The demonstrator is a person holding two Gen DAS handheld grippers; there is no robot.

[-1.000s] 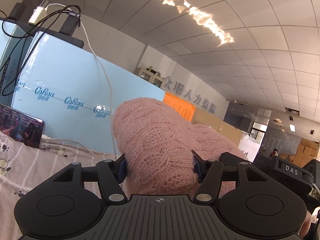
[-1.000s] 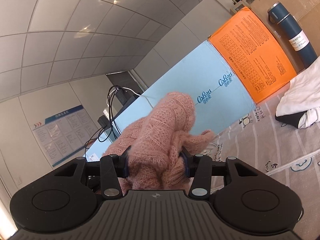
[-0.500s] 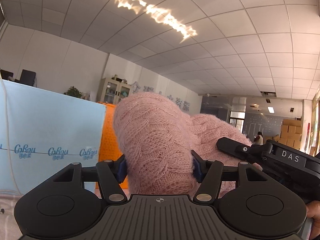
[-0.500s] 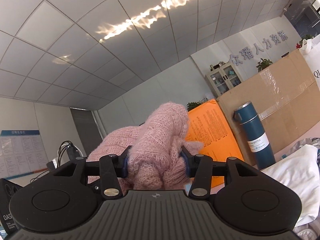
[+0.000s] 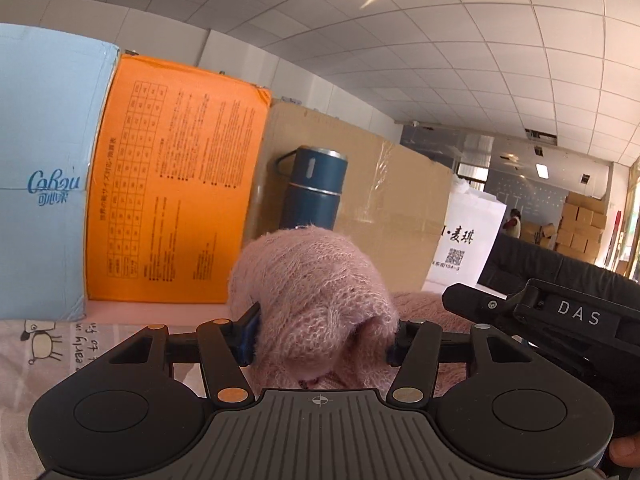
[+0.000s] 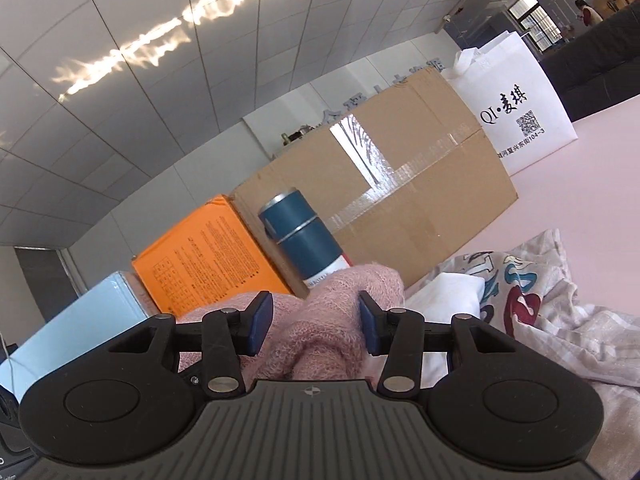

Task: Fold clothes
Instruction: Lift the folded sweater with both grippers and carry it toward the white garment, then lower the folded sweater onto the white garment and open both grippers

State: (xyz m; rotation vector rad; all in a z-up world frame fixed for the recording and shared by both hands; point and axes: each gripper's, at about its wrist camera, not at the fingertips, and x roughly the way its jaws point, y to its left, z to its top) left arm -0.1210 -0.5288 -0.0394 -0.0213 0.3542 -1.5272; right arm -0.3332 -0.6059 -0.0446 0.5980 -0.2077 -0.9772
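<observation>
Presently on hand, itemised:

Left gripper [image 5: 320, 334]: black, blue pads, jaws closing with a thick bunch of pink sweater [image 5: 316, 300] pressed between them; knit bulges up over both fingers and hides the tips.

Right gripper [image 6: 316, 322]: same make, jaws closing; a fold of the same pink sweater [image 6: 340, 320] between the pads, the right pad against the wool, a narrow gap showing at the left pad. Also seen at the right edge of the left wrist view [image 5: 560, 320], marked DAS, just beside the left gripper, with a fingertip [image 5: 624, 450] of the holder's hand at the lower corner.

Pink sweater: fuzzy open knit, raised off the bed between the two grippers, slack part draped behind them.

Bed sheet [image 5: 48, 356]: pale, printed with cartoon animals and lettering, below the left gripper.

Backdrop, left to right in the left wrist view: light blue box [image 5: 40, 180]; orange box [image 5: 172, 184] with black print; dark blue flask [image 5: 314, 188], upright before a brown carton [image 5: 380, 208] sealed with clear tape; white shopping bag [image 5: 464, 236] with black lettering and a square code.

Loose clothes [image 6: 520, 300]: white and printed pieces, heaped on the bed right of the right gripper, well below the carton.

Ceiling [image 5: 440, 40]: white tiles with a streak of reflected light.
</observation>
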